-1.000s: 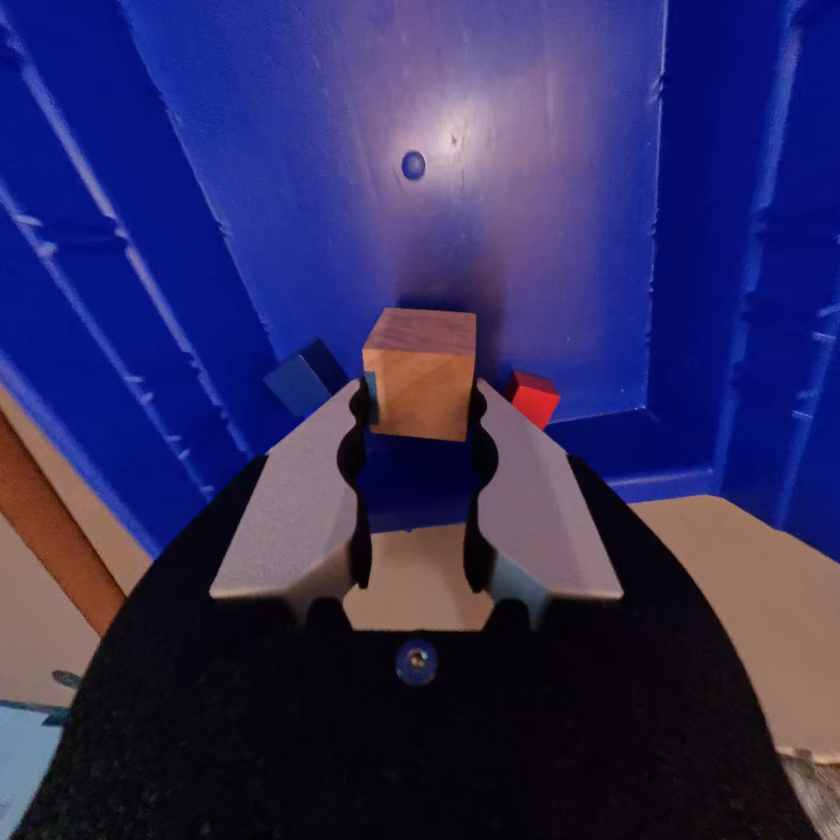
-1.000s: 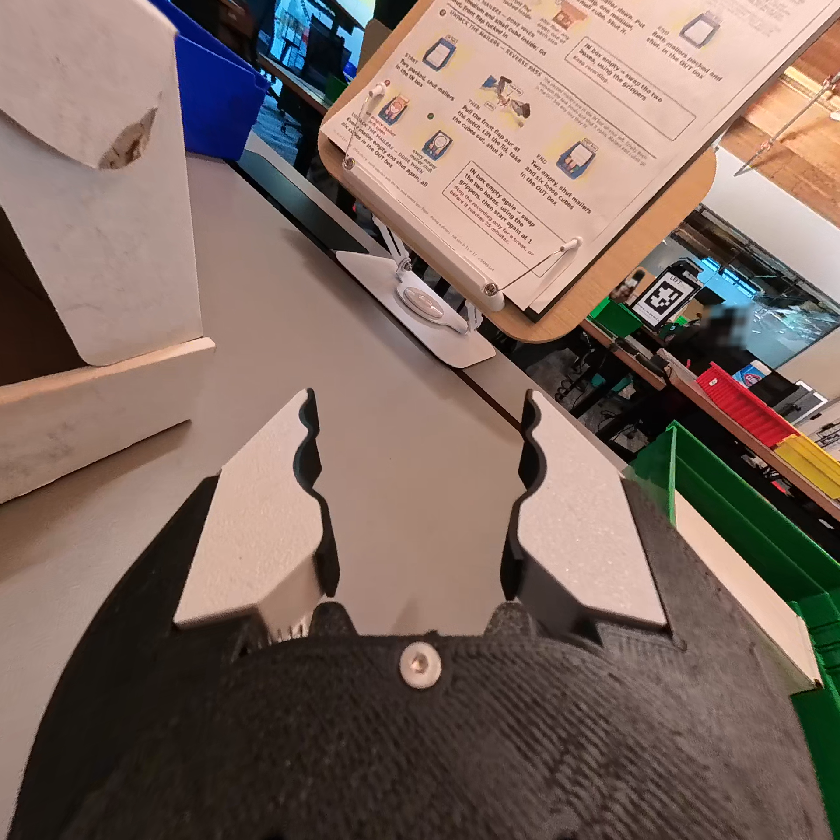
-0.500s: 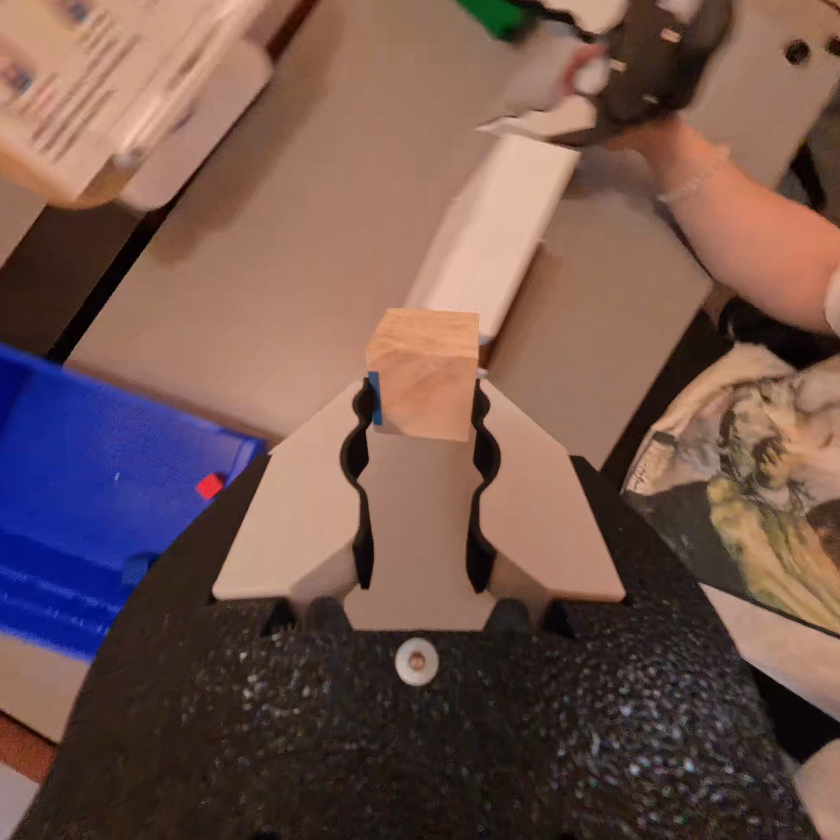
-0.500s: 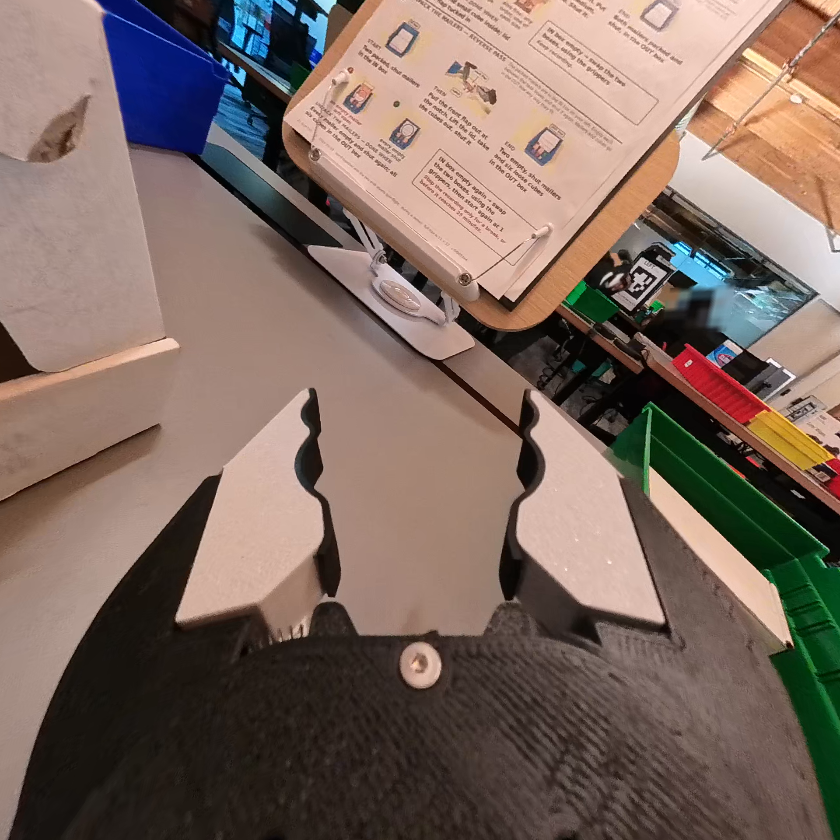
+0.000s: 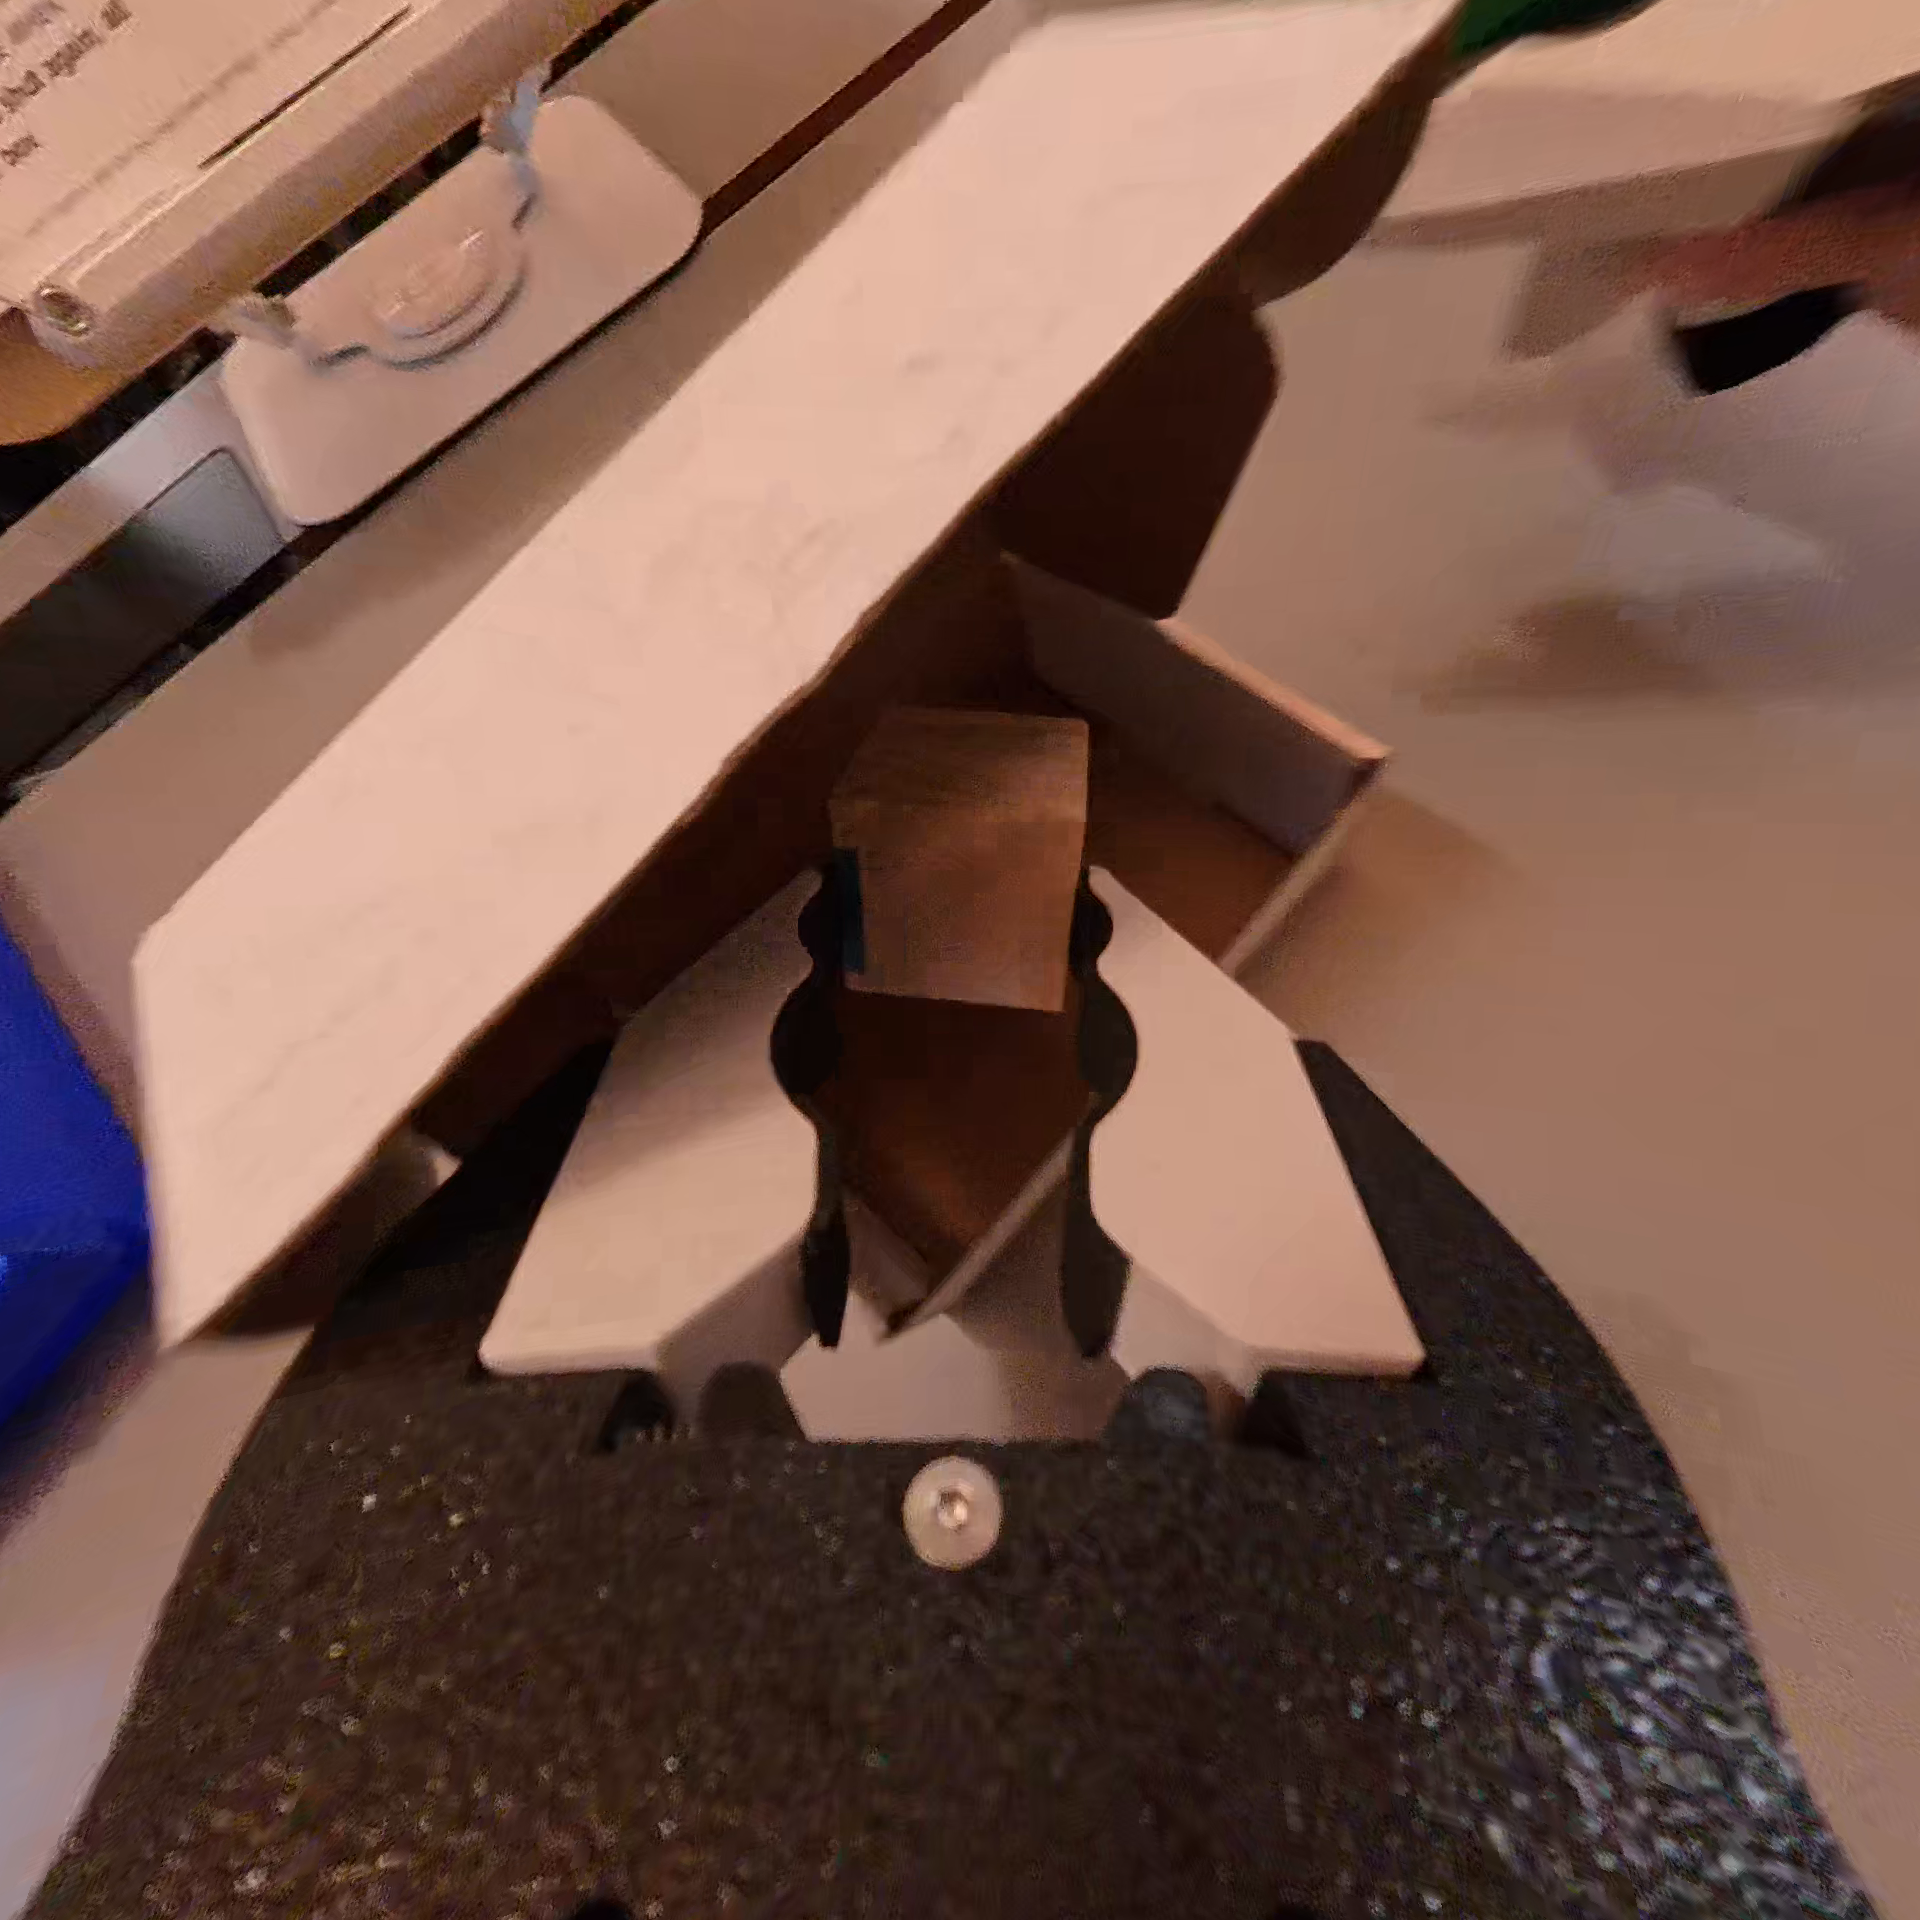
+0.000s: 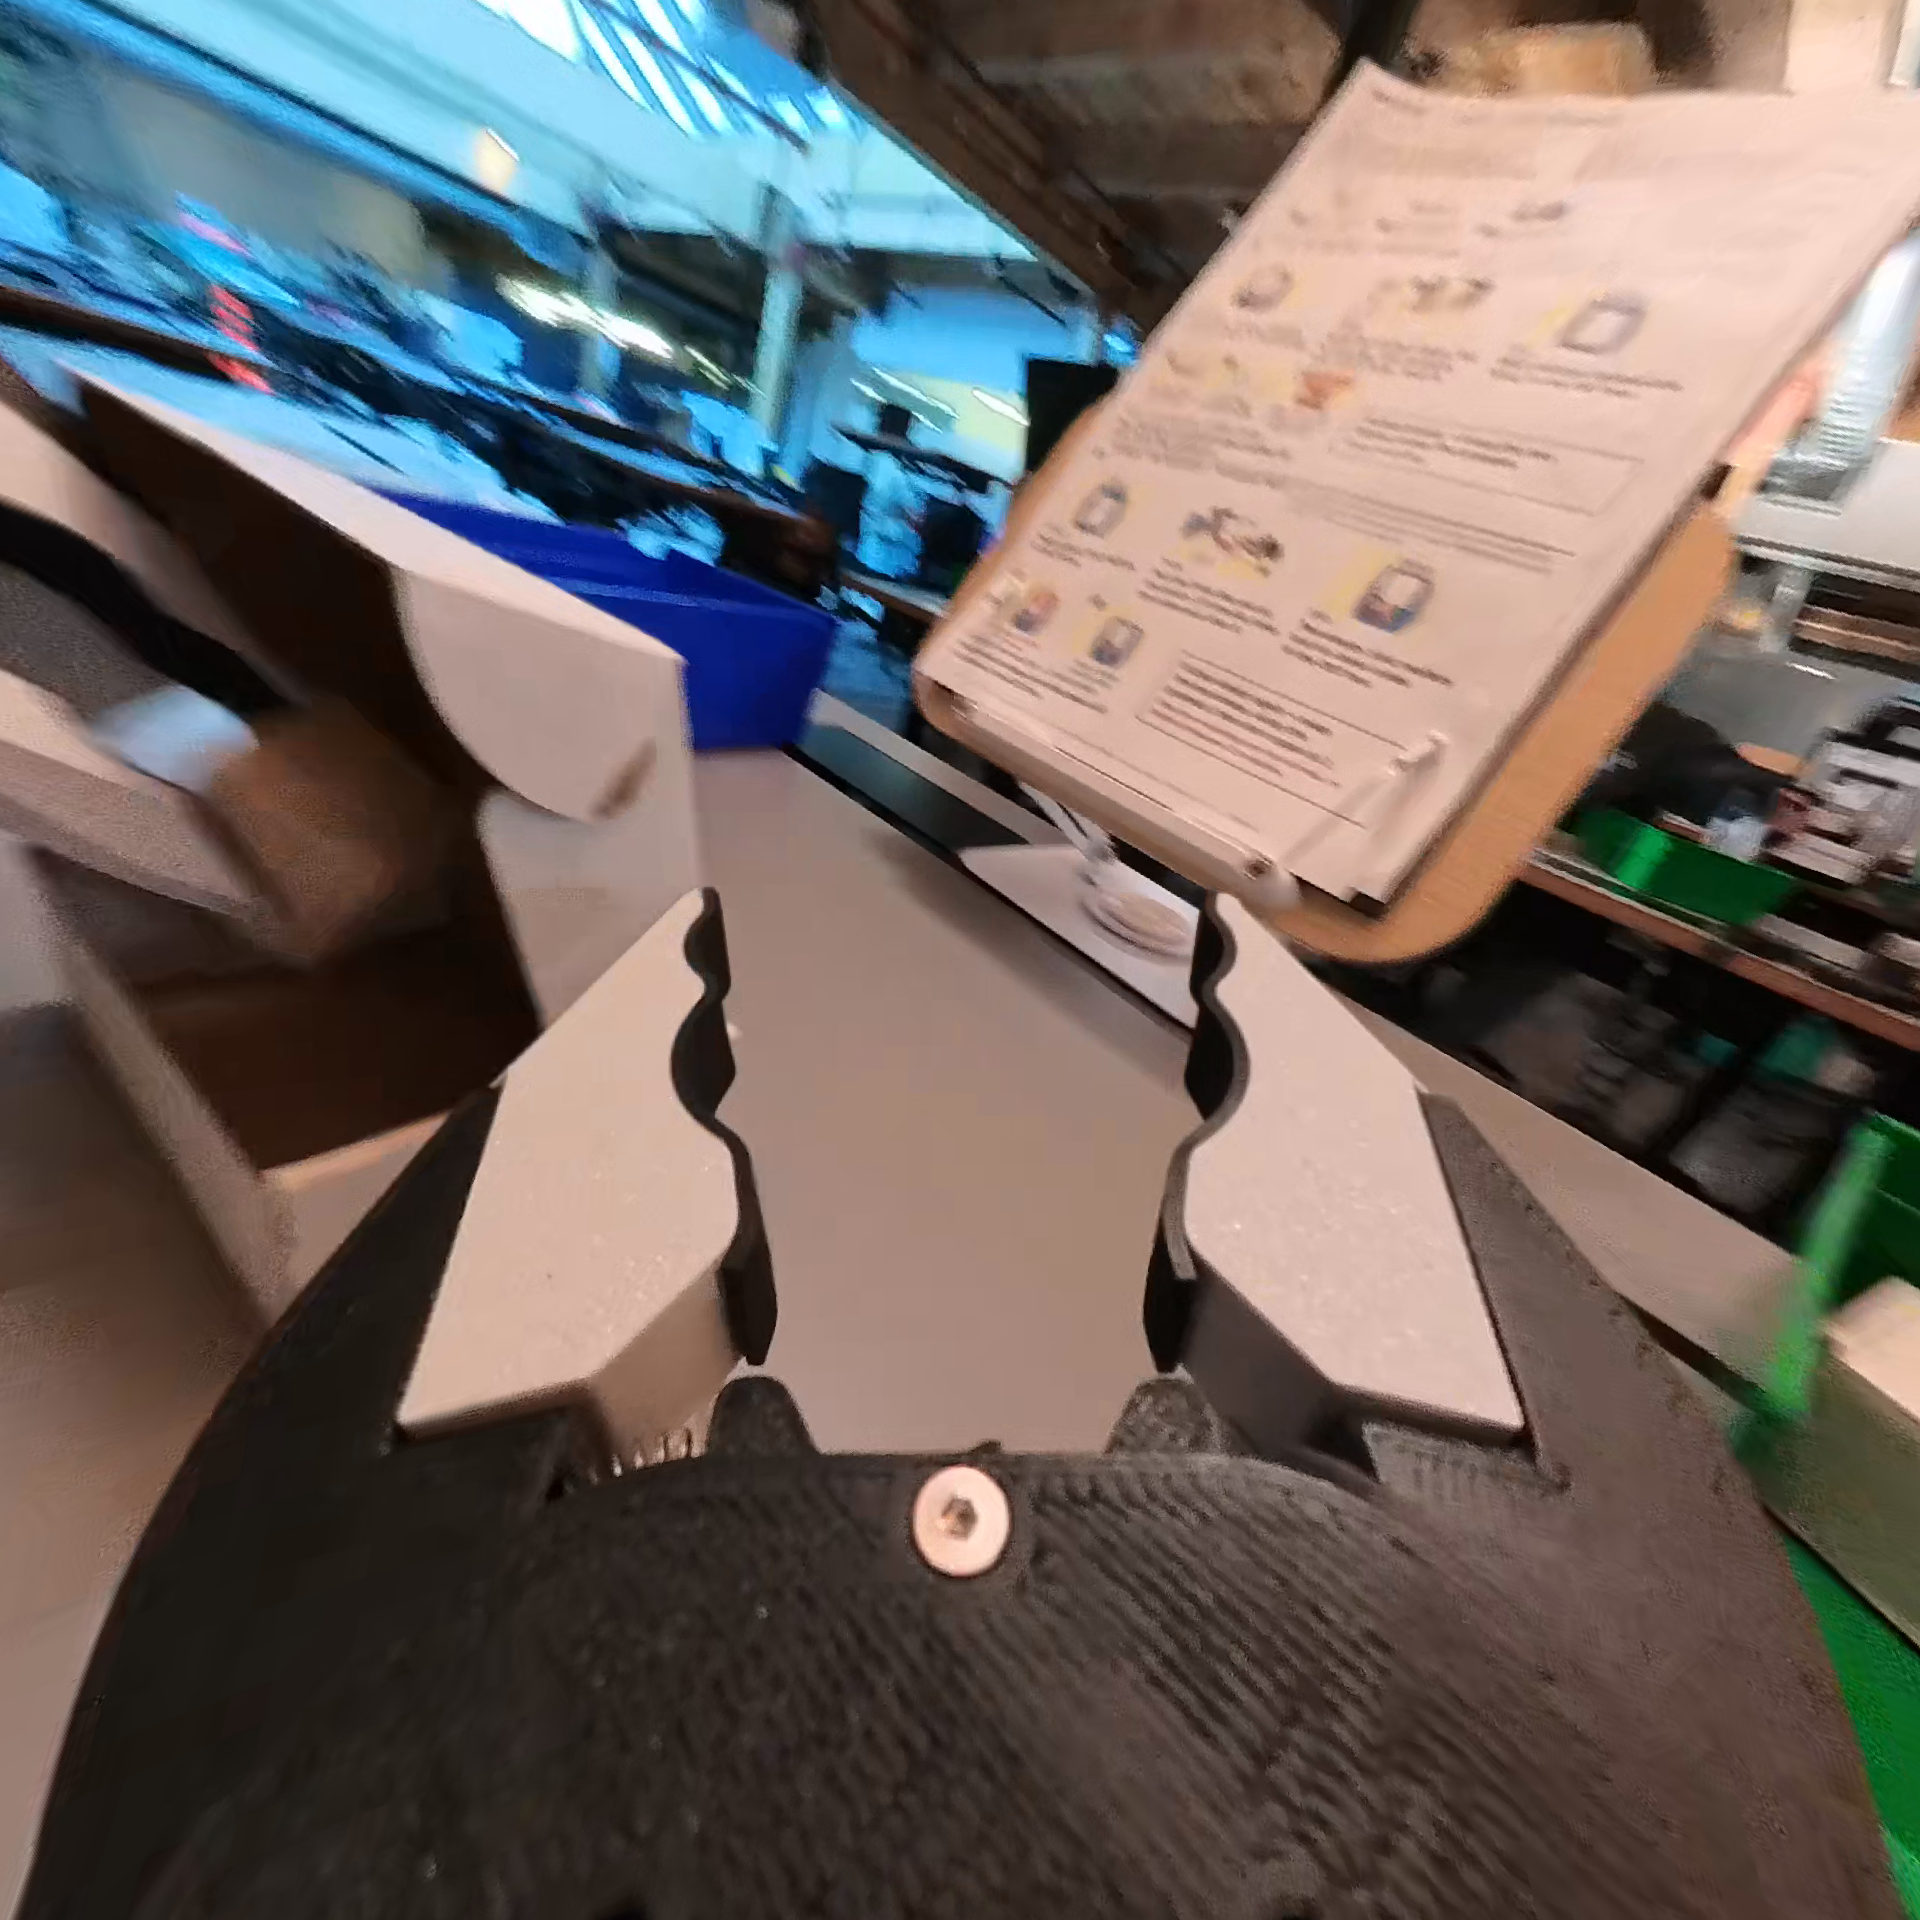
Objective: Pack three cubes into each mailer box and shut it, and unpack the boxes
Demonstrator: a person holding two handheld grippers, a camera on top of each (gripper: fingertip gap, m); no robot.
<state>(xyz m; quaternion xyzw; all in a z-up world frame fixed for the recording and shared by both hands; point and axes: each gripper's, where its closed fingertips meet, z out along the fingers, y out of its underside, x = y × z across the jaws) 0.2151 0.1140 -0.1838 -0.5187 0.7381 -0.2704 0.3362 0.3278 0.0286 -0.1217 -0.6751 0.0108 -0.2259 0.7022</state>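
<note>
In the left wrist view my left gripper (image 5: pixel 958 894) is shut on a plain wooden cube (image 5: pixel 961 857) with a blue side. It holds the cube over the brown inside of an open white mailer box (image 5: pixel 1195 686), under the box's raised lid (image 5: pixel 644 623). In the right wrist view my right gripper (image 6: pixel 951 997) is open and empty above the grey table (image 6: pixel 935 1091). The same open mailer box (image 6: pixel 561 707) stands to its left, with the left gripper blurred inside it. The right gripper also shows, blurred, at the far right of the left wrist view (image 5: pixel 1766 332).
A blue bin sits at the left edge of the left wrist view (image 5: pixel 52 1195) and behind the box in the right wrist view (image 6: pixel 717 623). An instruction sheet on a white stand (image 6: pixel 1382 520) rises at the back. A green bin (image 6: pixel 1860 1247) lies at the right.
My left gripper has carried the wooden cube out of the blue bin, across the table and into the open mailer box. My right gripper has swung left, staying open.
</note>
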